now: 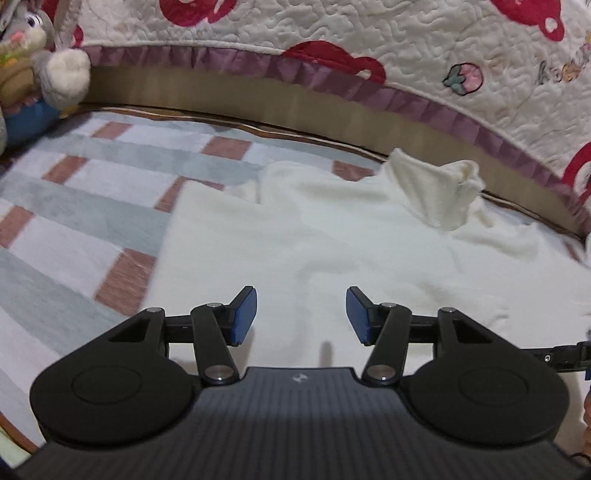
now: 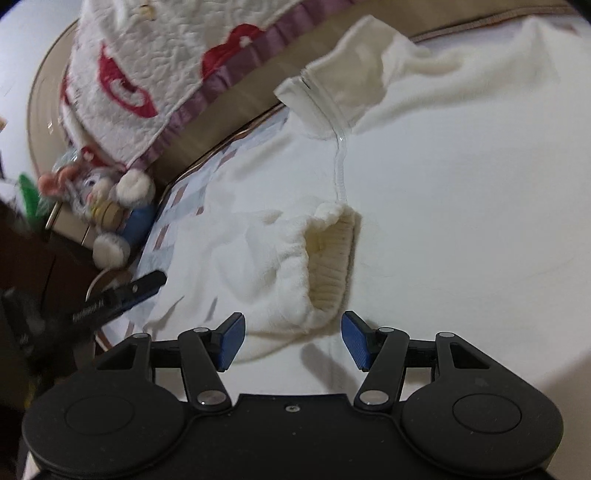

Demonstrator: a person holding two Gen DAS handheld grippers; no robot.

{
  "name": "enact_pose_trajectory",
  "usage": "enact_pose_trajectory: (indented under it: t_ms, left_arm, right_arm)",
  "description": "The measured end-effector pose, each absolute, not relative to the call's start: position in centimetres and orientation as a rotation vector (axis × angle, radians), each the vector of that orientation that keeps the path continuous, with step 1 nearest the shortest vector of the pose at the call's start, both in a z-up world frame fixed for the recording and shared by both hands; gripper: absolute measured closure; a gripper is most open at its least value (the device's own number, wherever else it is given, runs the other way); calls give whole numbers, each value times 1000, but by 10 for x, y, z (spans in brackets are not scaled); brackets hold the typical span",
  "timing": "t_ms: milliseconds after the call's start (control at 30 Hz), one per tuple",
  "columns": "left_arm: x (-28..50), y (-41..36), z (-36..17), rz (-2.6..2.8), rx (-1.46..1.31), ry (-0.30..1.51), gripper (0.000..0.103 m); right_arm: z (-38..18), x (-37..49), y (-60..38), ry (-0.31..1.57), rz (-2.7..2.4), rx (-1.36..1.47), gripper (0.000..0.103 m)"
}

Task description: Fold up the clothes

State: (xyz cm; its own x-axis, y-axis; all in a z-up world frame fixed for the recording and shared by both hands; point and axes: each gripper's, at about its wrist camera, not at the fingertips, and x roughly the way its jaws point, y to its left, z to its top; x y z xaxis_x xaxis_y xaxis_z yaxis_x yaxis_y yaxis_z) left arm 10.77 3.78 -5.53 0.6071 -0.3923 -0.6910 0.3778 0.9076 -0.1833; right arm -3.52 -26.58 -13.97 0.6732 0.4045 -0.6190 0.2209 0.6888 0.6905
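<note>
A white fleece garment (image 1: pixel 332 236) lies spread on the bed. My left gripper (image 1: pixel 301 312) hovers low over its body, jaws open, with only flat fabric under the blue pads (image 1: pixel 243 314). A folded-up neck piece (image 1: pixel 436 192) stands at the garment's far end. In the right wrist view a sleeve (image 2: pixel 266 258) with a ribbed cuff (image 2: pixel 332 258) lies across the garment (image 2: pixel 461 184). My right gripper (image 2: pixel 293 334) is open right in front of the sleeve; its pads do not press on it. The left gripper (image 2: pixel 122 291) shows as a black finger at the left edge.
A checked sheet (image 1: pixel 92 192) in grey, white and rust covers the bed left of the garment. A quilt (image 1: pixel 369 33) with red shapes and a purple frill hangs over the tan bed frame (image 1: pixel 258 99) behind. A plush rabbit (image 1: pixel 40 74) sits at the far left corner.
</note>
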Motion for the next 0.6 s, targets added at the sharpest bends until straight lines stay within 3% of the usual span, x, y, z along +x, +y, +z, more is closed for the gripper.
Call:
enact_pose_trajectory:
  t_ms: [200, 233, 267, 500, 600]
  left_arm:
    - [130, 74, -52, -378, -128, 778, 50]
    - [133, 80, -51, -356, -128, 766, 50]
    - [136, 86, -51, -334, -129, 754, 50]
    - [145, 109, -50, -315, -230, 732, 50]
    - [142, 95, -50, -372, -200, 721, 50]
  right_arm:
    - [-149, -13, -255, 793, 49, 818, 36]
    - [-147, -8, -254, 774, 40, 799, 51]
    - [-143, -3, -254, 757, 32, 774, 77]
    - [-35, -8, -264, 442, 22, 425, 79]
    - [-14, -21, -279, 403, -79, 305, 79]
